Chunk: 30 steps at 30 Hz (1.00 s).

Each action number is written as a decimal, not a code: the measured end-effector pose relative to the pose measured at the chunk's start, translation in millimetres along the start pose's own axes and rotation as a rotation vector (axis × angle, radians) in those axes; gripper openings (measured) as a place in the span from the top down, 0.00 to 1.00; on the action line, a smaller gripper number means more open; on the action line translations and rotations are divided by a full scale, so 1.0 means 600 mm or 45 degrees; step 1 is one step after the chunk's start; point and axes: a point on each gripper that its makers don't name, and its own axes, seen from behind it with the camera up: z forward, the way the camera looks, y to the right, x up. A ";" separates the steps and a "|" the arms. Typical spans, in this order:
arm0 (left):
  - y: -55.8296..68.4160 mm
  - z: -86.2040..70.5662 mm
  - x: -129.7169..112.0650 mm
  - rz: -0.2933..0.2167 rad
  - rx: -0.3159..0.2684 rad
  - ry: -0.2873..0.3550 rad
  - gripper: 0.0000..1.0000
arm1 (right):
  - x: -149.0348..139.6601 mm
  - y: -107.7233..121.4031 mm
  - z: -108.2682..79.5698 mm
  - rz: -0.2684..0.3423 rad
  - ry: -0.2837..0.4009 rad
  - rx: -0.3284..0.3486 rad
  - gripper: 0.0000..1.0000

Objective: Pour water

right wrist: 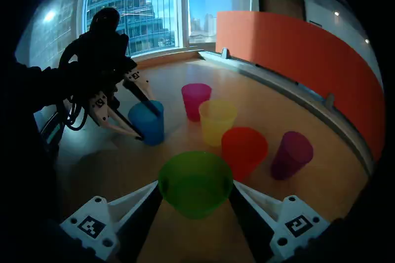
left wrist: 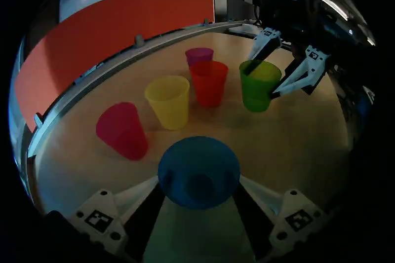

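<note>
A blue cup (left wrist: pixel 199 164) stands upright on the wooden table (left wrist: pixel 296 144), and my left gripper (left wrist: pixel 199 180) is shut on it, a finger pressing each side. My right gripper (right wrist: pixel 196 185) is shut on a green cup (right wrist: pixel 196 176), also upright on the table. The right gripper (left wrist: pixel 260 84) is visible across the table in the left gripper view, clasping the green cup (left wrist: pixel 256 93). In the right gripper view the left gripper (right wrist: pixel 151 125) straddles the blue cup (right wrist: pixel 148 127). I cannot tell whether either cup holds water.
Between the held cups stand a pink cup (left wrist: pixel 122 132), a yellow cup (left wrist: pixel 169 102), a red cup (left wrist: pixel 209 84) and a purple cup (left wrist: pixel 199 56), all upright. An orange wall panel (left wrist: pixel 113 31) runs along the table's far edge. A person's dark arm (right wrist: pixel 84 75) holds the left gripper.
</note>
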 end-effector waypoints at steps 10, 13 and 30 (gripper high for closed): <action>0.005 0.002 -0.023 -0.041 -0.018 -0.057 0.16 | -0.003 -0.004 0.010 0.002 -0.006 0.002 0.10; 0.006 0.002 -0.030 -0.034 -0.017 -0.072 0.16 | -0.006 -0.005 0.013 0.004 -0.008 0.004 0.10; 0.009 -0.015 -0.063 -0.012 0.016 -0.117 0.16 | -0.026 -0.005 0.027 0.035 0.002 -0.007 0.10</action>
